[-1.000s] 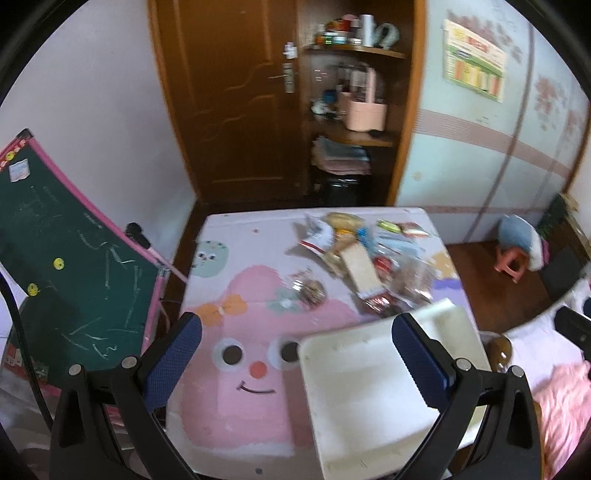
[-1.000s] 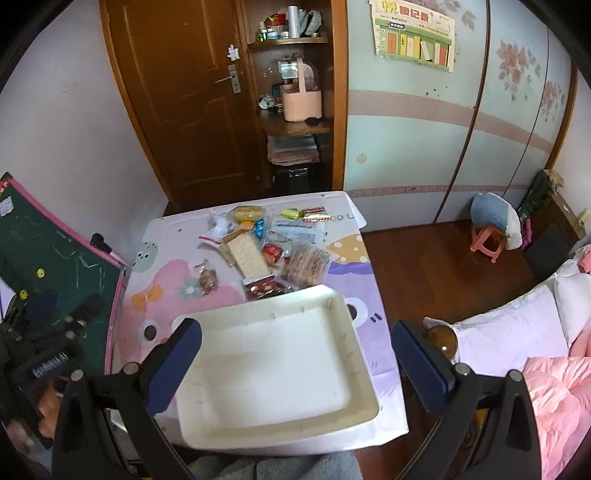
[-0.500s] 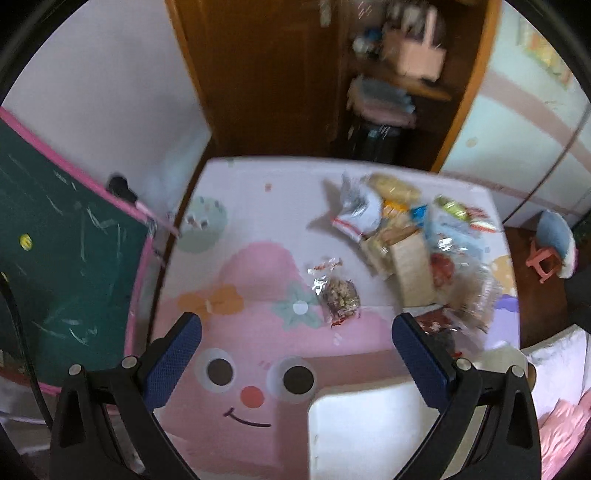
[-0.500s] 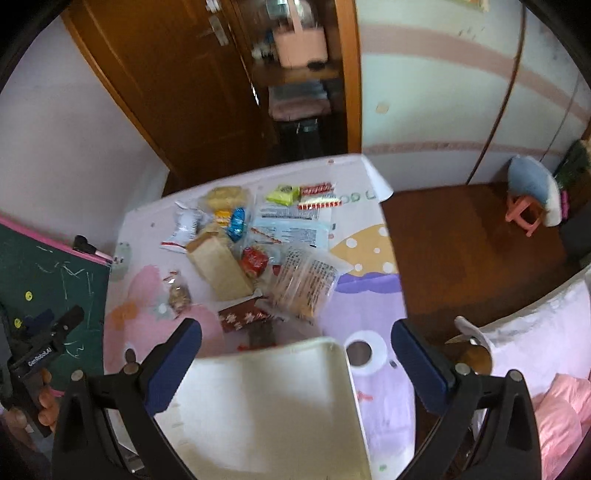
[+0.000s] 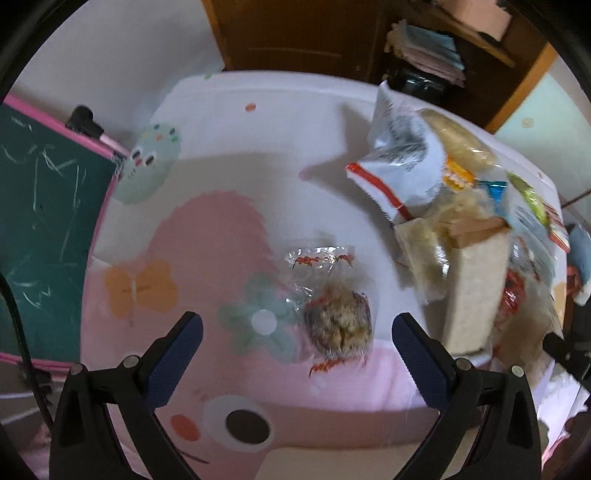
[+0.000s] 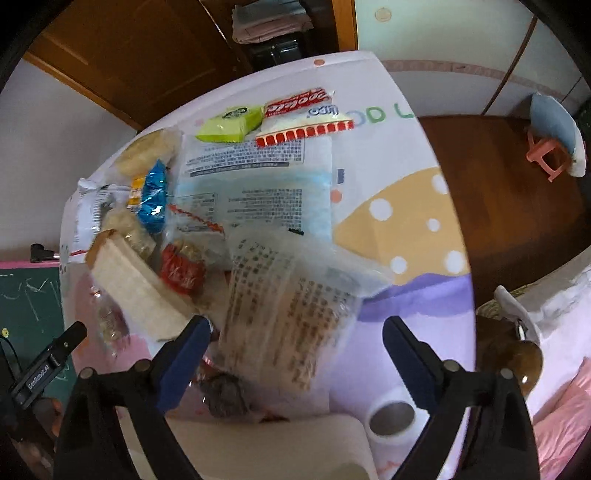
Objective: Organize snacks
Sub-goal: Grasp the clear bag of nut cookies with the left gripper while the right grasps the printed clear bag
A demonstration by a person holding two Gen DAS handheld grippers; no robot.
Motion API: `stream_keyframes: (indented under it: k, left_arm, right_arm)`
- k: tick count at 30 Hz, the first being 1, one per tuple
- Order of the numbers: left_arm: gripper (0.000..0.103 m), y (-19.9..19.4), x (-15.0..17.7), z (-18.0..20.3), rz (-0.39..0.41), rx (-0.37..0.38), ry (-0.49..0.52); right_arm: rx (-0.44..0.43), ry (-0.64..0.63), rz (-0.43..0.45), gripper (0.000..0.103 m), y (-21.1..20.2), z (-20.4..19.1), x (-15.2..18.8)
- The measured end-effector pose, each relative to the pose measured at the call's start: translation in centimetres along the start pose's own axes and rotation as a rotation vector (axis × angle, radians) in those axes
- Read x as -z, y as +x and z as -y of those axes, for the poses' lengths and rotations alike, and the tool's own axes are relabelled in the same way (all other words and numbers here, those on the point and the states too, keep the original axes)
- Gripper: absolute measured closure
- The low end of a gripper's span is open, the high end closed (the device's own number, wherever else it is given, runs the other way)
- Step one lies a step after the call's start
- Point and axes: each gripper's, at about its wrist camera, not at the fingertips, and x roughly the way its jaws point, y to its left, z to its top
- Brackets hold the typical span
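My left gripper is open and hovers just above a clear packet holding a round brown cake, which lies alone on the pink cartoon tablecloth. My right gripper is open above a clear bag of printed biscuits. Behind it lies a pile of snacks: a tan box, a red packet, a blue packet, a green packet and a red-and-white packet. The cream tray shows only as its near rim, at the bottom of the right wrist view.
A green chalkboard with a pink frame leans left of the table. A wooden door and shelves stand behind. A small pink stool sits on the wooden floor at right. Pink bedding lies at the near right.
Both grippers have dropped and moved forward over the table. The tray has slid out of the left view and almost out of the right view. The snacks now fill both views.
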Motion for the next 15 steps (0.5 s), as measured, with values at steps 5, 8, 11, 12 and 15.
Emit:
stream_keyframes:
  k: [5, 8, 11, 12, 15]
  left_arm:
    - [0.009, 2.0, 0.2, 0.6, -0.047, 0.006, -0.009]
    - [0.022, 2.8, 0.5, 0.9, -0.070, 0.014, 0.008]
    - [0.043, 3.6, 0.9, 1.4, -0.107, 0.046, 0.019]
    - [0.051, 3.8, 1.0, 1.6, -0.114, 0.049, 0.022]
    - [0.054, 3.8, 1.4, 2.0, -0.099, 0.032, 0.040]
  right_arm:
    - [0.026, 0.011, -0.048, 0.008, 2.3, -0.4, 0.1]
    - [0.040, 0.039, -0.087, 0.015, 3.7, -0.1, 0.7]
    - [0.062, 0.038, -0.054, 0.022, 3.6, 0.0, 1.3]
    - [0.062, 0.040, -0.050, 0.024, 3.5, 0.1, 1.4]
    - [0.071, 0.042, -0.043, 0.028, 3.3, 0.2, 2.4]
